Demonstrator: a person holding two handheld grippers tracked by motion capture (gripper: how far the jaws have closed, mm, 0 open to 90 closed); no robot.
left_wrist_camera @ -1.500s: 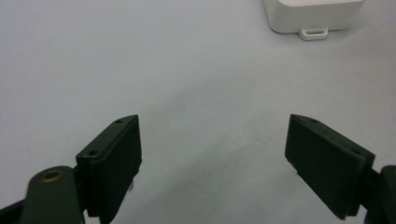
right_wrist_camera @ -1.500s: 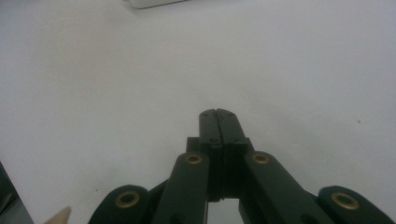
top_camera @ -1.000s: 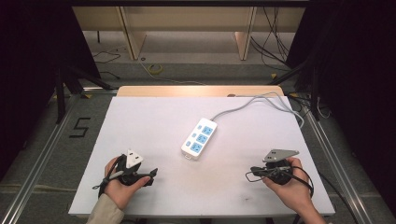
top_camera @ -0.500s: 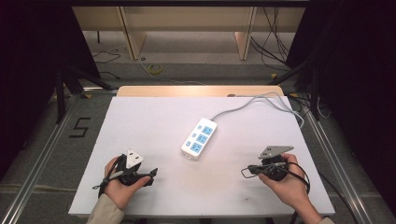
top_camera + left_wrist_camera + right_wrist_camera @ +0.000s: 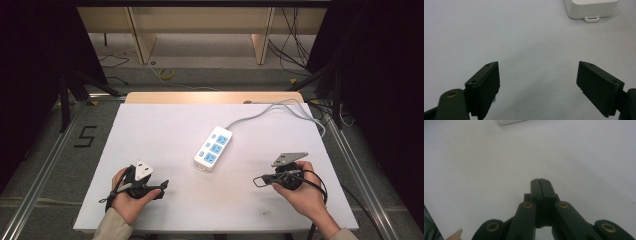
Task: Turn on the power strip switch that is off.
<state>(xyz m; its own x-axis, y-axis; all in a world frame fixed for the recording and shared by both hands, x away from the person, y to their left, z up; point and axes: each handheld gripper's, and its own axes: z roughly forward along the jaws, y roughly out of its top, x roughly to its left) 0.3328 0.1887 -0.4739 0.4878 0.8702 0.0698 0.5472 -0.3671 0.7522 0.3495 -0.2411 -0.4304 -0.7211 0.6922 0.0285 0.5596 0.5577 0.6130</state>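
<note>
A white power strip (image 5: 214,147) with blue sockets lies at the middle of the white table (image 5: 165,130), and its grey cable (image 5: 270,111) runs off the far right edge. My left gripper (image 5: 161,187) rests at the front left, held in a hand. Its jaws stand wide open over bare table (image 5: 537,82), with the strip's near end (image 5: 591,7) ahead of them. My right gripper (image 5: 258,180) sits at the front right, jaws pressed shut on nothing (image 5: 540,182). A corner of the strip (image 5: 509,122) shows at the top of the right gripper view.
A wooden strip (image 5: 215,97) borders the table's far edge. Metal rails (image 5: 45,165) run along both sides of the table. Cables (image 5: 165,75) lie on the floor beyond it, and a "5" mark (image 5: 85,136) is on the floor at left.
My right gripper has shifted slightly left and forward with its hand. The left gripper and the power strip have stayed put.
</note>
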